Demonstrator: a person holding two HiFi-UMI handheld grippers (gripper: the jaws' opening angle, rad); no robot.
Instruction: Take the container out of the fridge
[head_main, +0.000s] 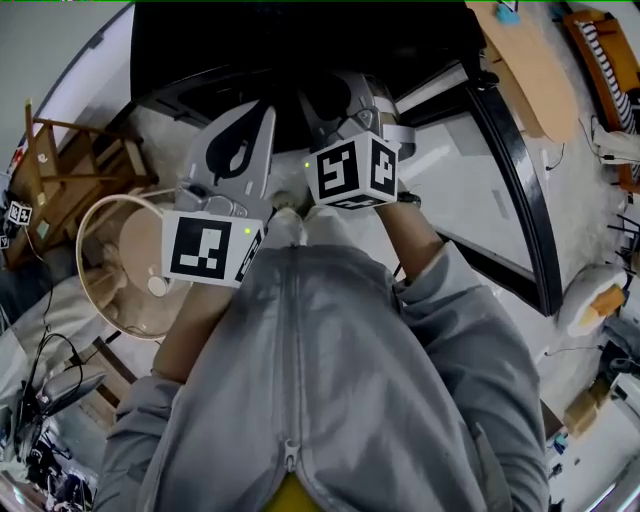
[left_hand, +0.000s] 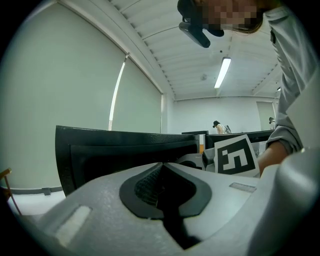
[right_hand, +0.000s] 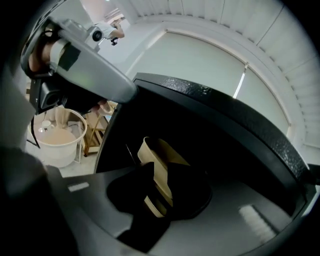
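Tan container (right_hand: 159, 165) stands inside the dark fridge (right_hand: 220, 112), its wall between the jaws of the right gripper (right_hand: 161, 194).
Those jaws are spread either side of the wall; the pads seem not to press on it, but the view is dim. The left gripper (left_hand: 162, 186) has its jaws pressed together on nothing, near the fridge's top edge.
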